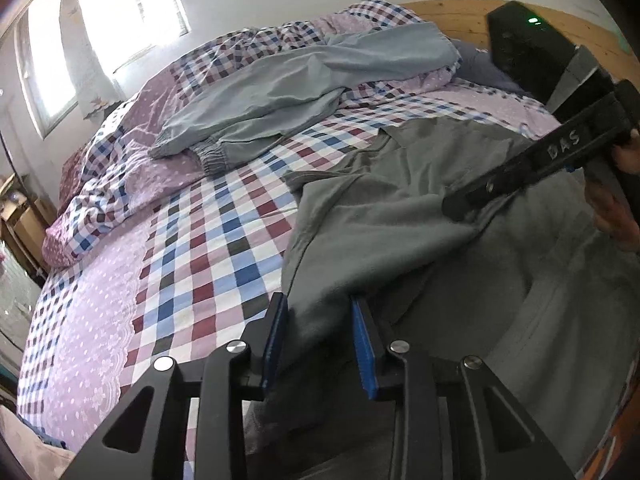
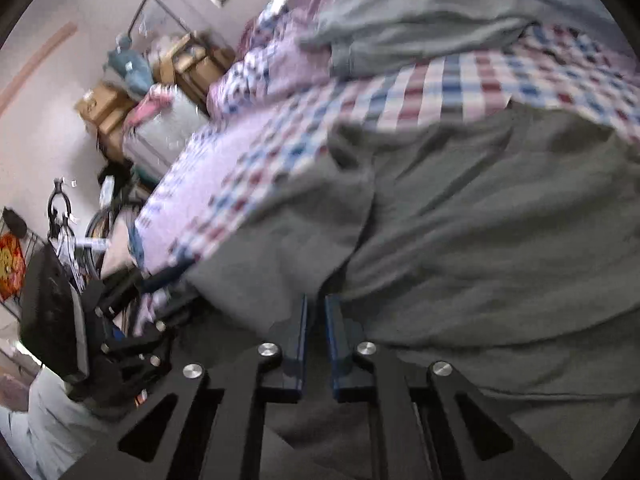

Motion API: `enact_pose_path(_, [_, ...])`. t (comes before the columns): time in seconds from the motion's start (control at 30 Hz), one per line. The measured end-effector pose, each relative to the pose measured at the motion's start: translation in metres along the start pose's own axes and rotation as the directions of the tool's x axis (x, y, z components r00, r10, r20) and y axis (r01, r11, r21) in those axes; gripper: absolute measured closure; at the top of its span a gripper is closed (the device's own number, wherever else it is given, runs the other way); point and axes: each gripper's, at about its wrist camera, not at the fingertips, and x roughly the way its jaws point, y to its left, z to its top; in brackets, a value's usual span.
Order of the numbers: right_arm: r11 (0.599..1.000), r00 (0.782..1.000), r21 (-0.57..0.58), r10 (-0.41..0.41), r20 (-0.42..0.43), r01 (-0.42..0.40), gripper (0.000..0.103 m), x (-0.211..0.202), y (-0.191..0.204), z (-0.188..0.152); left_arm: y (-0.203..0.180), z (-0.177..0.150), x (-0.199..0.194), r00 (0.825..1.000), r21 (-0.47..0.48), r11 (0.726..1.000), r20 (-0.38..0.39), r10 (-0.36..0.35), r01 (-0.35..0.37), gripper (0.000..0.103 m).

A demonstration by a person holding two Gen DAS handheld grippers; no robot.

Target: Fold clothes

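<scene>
**Both grippers at the near edge of the grey garment**

The grey garment lies crumpled on the checked bed sheet, spreading away from both grippers toward the wooden headboard. Its near edge is the working edge.

Left gripper: jaws narrowed, a fold of the near edge between the blue pads. Contact on both pads cannot be confirmed; a gap shows beside the left pad.

Right gripper: jaws nearly closed, pinching a thin ridge of the same garment. The right wrist view is blurred.

The two grippers stand side by side along that edge, the right one reaching further in over the cloth. The fold most likely runs away from the grippers, across the garment.

A light blue-grey garment lies further up the bed, well apart.
</scene>
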Motion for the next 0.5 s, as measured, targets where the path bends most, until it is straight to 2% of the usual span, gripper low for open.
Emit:
enact_pose_path(0.07, [1.000,0.999,0.019,-0.005,0.049,0.004,0.093,-0.013,-0.001,0.005,0.013,0.002,-0.001,1.000,-0.073,0.997,0.014,-0.016,0.017,0.081])
enact_pose_path(0.13, [0.999,0.995,0.040,-0.016,0.096,0.012,0.093,-0.026,-0.002,0.009,0.034,0.003,0.001,0.999,-0.195,0.980,0.023,-0.040,0.043,0.086])
enact_pose_path(0.2, [0.998,0.990,0.060,-0.025,0.139,0.017,0.093,-0.038,-0.004,0.013,0.057,0.000,0.005,0.998,-0.315,0.947,0.023,-0.058,0.062,0.089])
enact_pose_path(0.23, [0.998,0.989,0.066,-0.024,0.147,0.014,0.093,-0.041,-0.004,0.014,0.073,-0.004,0.011,0.997,-0.399,0.914,0.015,-0.071,0.071,0.089])
enact_pose_path(0.27, [0.997,0.989,0.071,-0.025,0.149,0.015,0.092,-0.043,-0.005,0.014,0.090,-0.009,0.018,0.996,-0.495,0.865,0.002,-0.087,0.077,0.089])
enact_pose_path(0.3, [0.997,0.989,0.071,-0.031,0.144,0.021,0.092,-0.042,-0.005,0.014,0.106,-0.017,0.027,0.993,-0.591,0.802,-0.014,-0.114,0.084,0.089])
enact_pose_path(0.33, [0.997,0.990,0.068,-0.037,0.133,0.028,0.092,-0.040,-0.003,0.015,0.120,-0.028,0.037,0.988,-0.681,0.726,-0.020,-0.154,0.099,0.089])
enact_pose_path(0.4, [0.997,0.993,0.058,-0.048,0.110,0.042,0.091,-0.036,-0.001,0.016,0.146,-0.052,0.051,0.973,-0.827,0.545,0.013,-0.229,0.139,0.092])
enact_pose_path(0.43, [0.998,0.994,0.047,-0.047,0.095,0.042,0.089,-0.032,0.003,0.015,0.152,-0.057,0.052,0.972,-0.853,0.501,0.031,-0.231,0.146,0.092])
enact_pose_path(0.5, [0.999,0.997,0.024,-0.045,0.067,0.043,0.084,-0.025,0.009,0.015,0.157,-0.060,0.050,0.976,-0.870,0.474,0.039,-0.214,0.138,0.091])
